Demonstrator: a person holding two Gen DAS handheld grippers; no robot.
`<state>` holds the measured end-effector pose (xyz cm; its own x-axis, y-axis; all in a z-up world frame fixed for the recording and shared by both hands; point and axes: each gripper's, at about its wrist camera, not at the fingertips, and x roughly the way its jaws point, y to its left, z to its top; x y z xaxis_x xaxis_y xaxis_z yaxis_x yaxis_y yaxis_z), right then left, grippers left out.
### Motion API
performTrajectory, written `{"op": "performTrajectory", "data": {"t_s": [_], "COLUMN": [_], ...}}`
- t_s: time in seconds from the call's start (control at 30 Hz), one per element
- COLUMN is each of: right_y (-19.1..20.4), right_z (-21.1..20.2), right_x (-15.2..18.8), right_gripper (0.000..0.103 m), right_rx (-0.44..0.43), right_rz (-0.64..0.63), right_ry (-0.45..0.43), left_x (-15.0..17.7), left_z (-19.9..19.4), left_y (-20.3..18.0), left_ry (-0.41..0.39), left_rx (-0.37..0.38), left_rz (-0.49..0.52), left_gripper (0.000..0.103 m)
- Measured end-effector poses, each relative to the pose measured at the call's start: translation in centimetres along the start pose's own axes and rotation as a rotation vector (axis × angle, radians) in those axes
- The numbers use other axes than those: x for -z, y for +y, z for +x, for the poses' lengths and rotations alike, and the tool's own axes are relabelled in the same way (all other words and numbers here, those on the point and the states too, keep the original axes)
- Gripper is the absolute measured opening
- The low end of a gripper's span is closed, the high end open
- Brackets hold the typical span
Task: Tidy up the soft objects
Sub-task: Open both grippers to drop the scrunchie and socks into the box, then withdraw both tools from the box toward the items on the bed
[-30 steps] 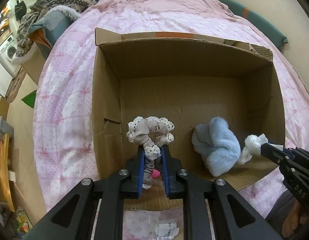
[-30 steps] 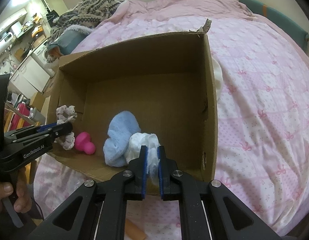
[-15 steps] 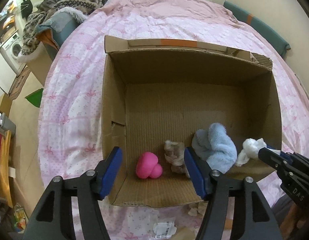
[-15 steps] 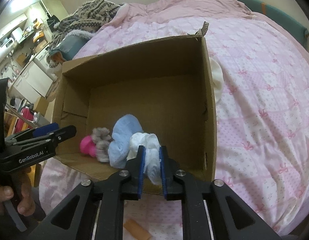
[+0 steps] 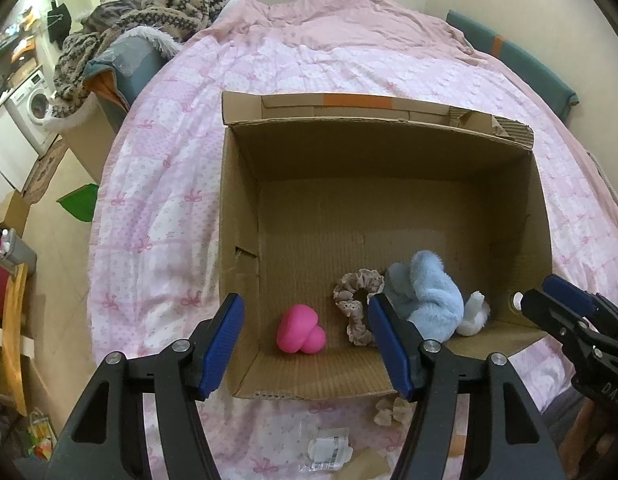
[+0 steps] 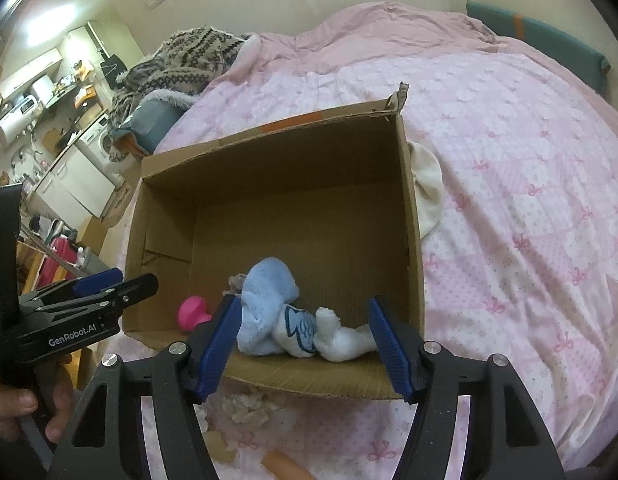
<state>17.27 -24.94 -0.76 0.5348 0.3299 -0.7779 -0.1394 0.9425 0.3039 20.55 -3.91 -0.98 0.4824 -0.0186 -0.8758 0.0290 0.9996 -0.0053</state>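
An open cardboard box (image 5: 237, 208) (image 6: 409, 216) sits on a pink bed. Inside lie a pink heart-shaped toy (image 5: 301, 330) (image 6: 193, 312), a beige lace scrunchie (image 5: 357, 300), a fluffy light-blue cloth (image 5: 425, 300) (image 6: 269, 304) and a white sock (image 5: 475, 314) (image 6: 345, 336) at its near wall. My left gripper (image 5: 305, 342) is open and empty above the box's near left corner. My right gripper (image 6: 305, 342) is open and empty above the sock and blue cloth; it also shows at the right in the left wrist view (image 5: 549, 300).
A cream cloth (image 6: 427, 196) lies on the bed against the box's right wall. A pile of patterned blankets (image 5: 149, 12) sits at the bed's far left. A small fluffy item (image 5: 391, 414), a wrapper (image 5: 329, 448) and an orange object (image 6: 285, 464) lie in front of the box.
My left gripper opened and dropped the scrunchie into the box next to the pink toy. My right gripper then opened and released the white sock beside the blue cloth. Both drew back.
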Motion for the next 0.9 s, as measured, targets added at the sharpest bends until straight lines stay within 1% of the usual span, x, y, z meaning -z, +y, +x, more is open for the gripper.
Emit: {"op": "performTrajectory", "data": {"t_s": [0.37,0.63,0.77,0.9], "right_y": [0.5,1.1,1.4,2.0], "right_z": [-0.7,-2.0,-2.2,-1.8], "right_x": [0.5,1.9,2.7,4.1], "right_gripper": [0.069,0.069,0.069,0.069], "right_rx": [-0.013,-0.029,-0.036,-0.040], "right_rz": [-0.006,-0.014,-0.013,-0.012], "right_ry": [-0.008,-0.001,0.023,0.065], "left_x": [0.9,2.6,3.9,5.3], "left_z": [-1.6,-3.3,-4.1,-4.6], "left_y": [0.2,0.4,0.9,1.5], "left_ry": [-0.015,-0.031,-0.037,-0.033], "left_rx": [-0.011,-0.011,-0.010,-0.009], "left_rz": [-0.011,-0.014,-0.032,-0.043], "left_gripper": [0.062,0.061,0.062,0.062]}}
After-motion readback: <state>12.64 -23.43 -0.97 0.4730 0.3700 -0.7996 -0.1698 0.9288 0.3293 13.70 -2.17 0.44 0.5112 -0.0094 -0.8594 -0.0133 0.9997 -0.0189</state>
